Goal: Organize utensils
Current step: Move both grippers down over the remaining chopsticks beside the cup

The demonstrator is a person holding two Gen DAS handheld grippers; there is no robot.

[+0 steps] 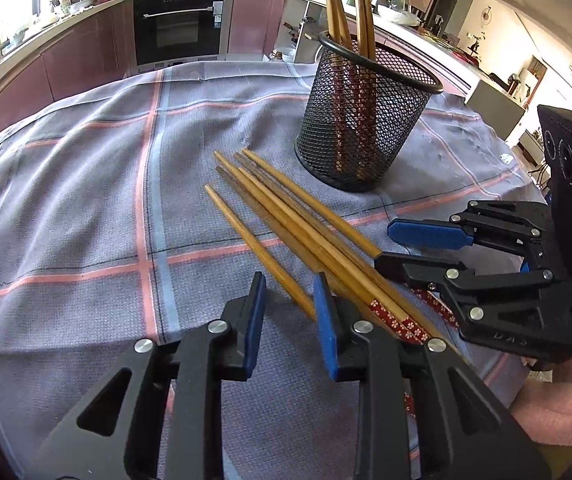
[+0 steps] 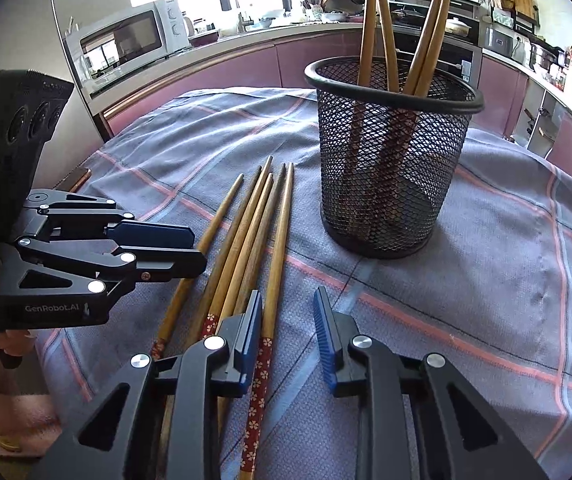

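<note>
Loose chopsticks (image 2: 241,240) bundled on the checked tablecloth (image 2: 506,280) near its front edge, just beside the mesh holder (image 2: 390,168), which already contains four. Left gripper (image 1: 290,304) narrow, outermost chopstick between the jaws, not visibly pinched. Right gripper (image 2: 288,312) narrow, empty, beside the bundle. Step: picking up. Next: closing firmly on one stick, lifting, tilting upright over the holder.

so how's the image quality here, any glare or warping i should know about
Left wrist view: the window at the top left is blown out white, and fisheye bends the counter edge and the checked cloth; the loose chopsticks stay sharp. Right wrist view: the window behind the microwave is overexposed, the mesh holder looks stretched and tilted, and the corners vignette black.
</note>
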